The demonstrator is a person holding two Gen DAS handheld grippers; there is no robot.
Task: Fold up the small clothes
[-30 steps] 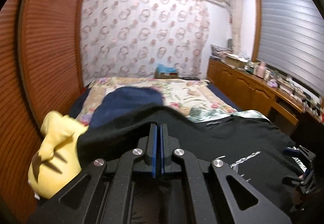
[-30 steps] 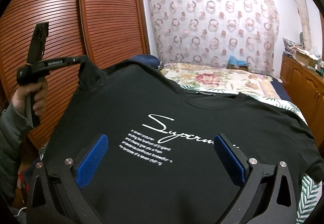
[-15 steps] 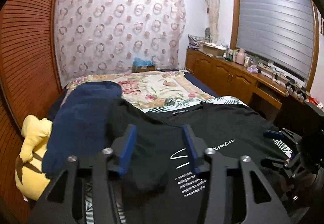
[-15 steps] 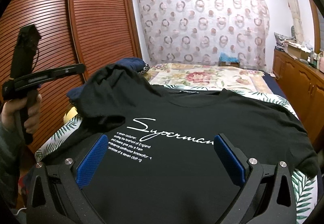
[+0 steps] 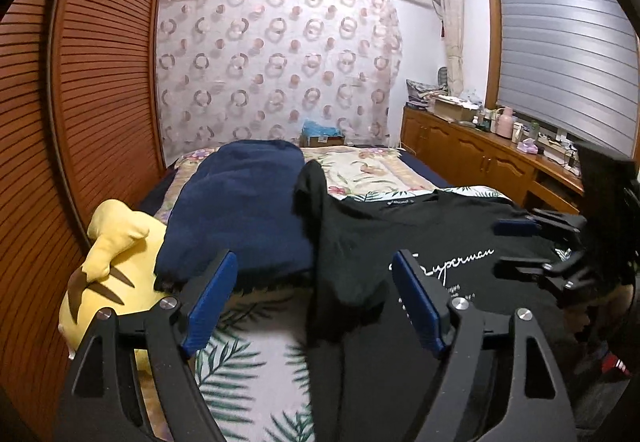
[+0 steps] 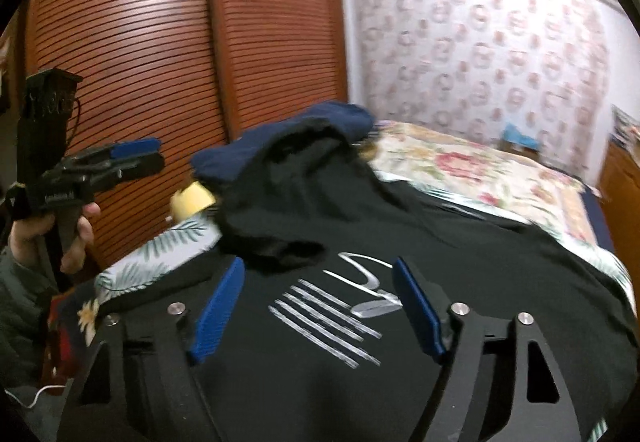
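**Black T-shirt on the bed, both claws open above it**

The black T-shirt (image 5: 452, 242) lies front-up on the bed (image 5: 256, 370), over a sheet with a palm-leaf print; its white script lettering (image 5: 460, 258) faces up. Its left sleeve (image 5: 320, 234) is folded inward across the chest, forming a loose ridge. Left of the shirt sits a dark blue garment (image 5: 244, 210), and beyond that, at the bed's left edge, a yellow plush toy (image 5: 108, 274) against the slatted wooden wardrobe doors (image 5: 80, 102). The left claw (image 5: 312, 300) hangs over the shirt's near left part; its jaws have just been opening, the 2 blue pads (image 5: 210, 298) stand wide apart, and they grip nothing. The right claw (image 6: 318, 308) hovers over the lettering in a blurred right-wrist view; its jaws have just been closing a little, yet stand well apart and hold nothing. A hand (image 6: 52, 230) holds the left claw's handle at far left.
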